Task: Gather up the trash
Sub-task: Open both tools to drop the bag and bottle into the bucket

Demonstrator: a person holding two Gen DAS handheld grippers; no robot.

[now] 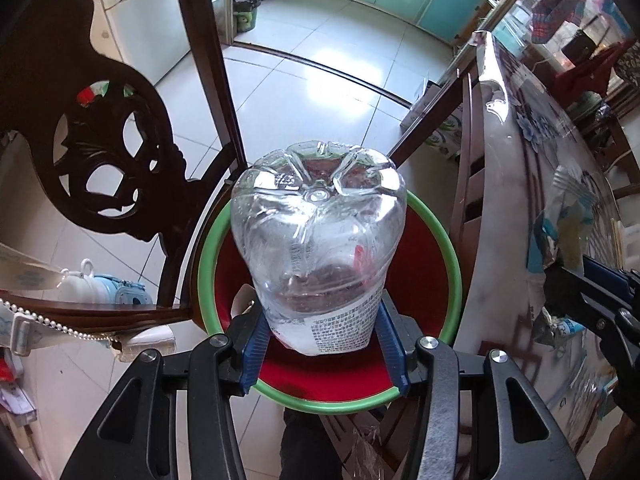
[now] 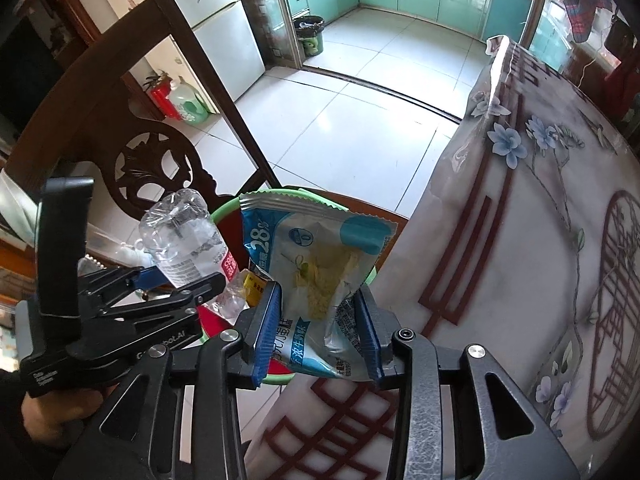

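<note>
My left gripper is shut on a clear empty plastic bottle, held base-forward right above a red bin with a green rim. The same bottle and left gripper show at the left of the right wrist view, over the bin. My right gripper is shut on a blue-and-white snack wrapper, held at the bin's right edge, beside the table. In the left wrist view the right gripper holds the wrapper at the right.
A carved dark wooden chair stands left of the bin. A table with a floral plastic cover fills the right. White tiled floor lies beyond. A black waste bin stands by the far doorway; a fridge stands left.
</note>
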